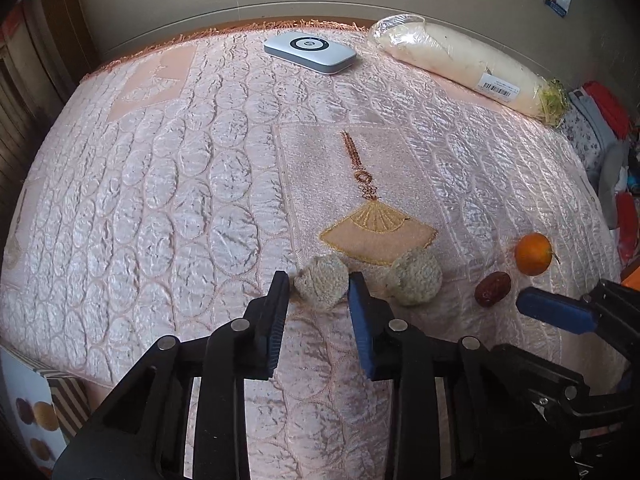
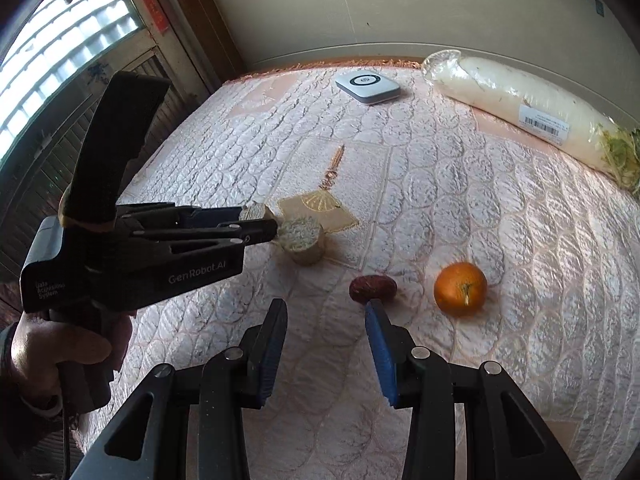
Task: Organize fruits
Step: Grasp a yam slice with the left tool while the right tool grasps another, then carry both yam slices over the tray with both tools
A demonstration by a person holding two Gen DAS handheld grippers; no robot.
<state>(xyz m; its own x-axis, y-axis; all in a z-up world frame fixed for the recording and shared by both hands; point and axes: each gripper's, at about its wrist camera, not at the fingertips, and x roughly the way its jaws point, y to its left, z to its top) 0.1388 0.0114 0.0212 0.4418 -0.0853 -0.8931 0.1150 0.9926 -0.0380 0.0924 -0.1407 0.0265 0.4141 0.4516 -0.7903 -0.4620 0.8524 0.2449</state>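
Your left gripper (image 1: 319,284) has its pads closed on the left one of two rough, beige, knobbly fruits (image 1: 321,282), which rests on the pink quilted cloth (image 1: 160,208) just below the embroidered fan (image 1: 378,236). Its twin, the second beige fruit (image 1: 416,282), sits at three o'clock from the held one, near it but apart. Further along that same three o'clock line lie the red date (image 2: 373,289) and then the orange (image 2: 461,289), so the four fruits form a loose row across the cloth. Your right gripper (image 2: 326,312) hangs with its jaws apart and nothing between them; the date lies at about one o'clock from its tips, touching or just past the blue pad, with its long axis running roughly across the jaw line. That makes your right hand the nearer one for the date and the orange, and your left hand (image 2: 60,344) the one for both beige fruits. Well off at twelve o'clock, by the wall, lie a wrapped white radish (image 2: 520,108) and a flat white device (image 2: 368,86).
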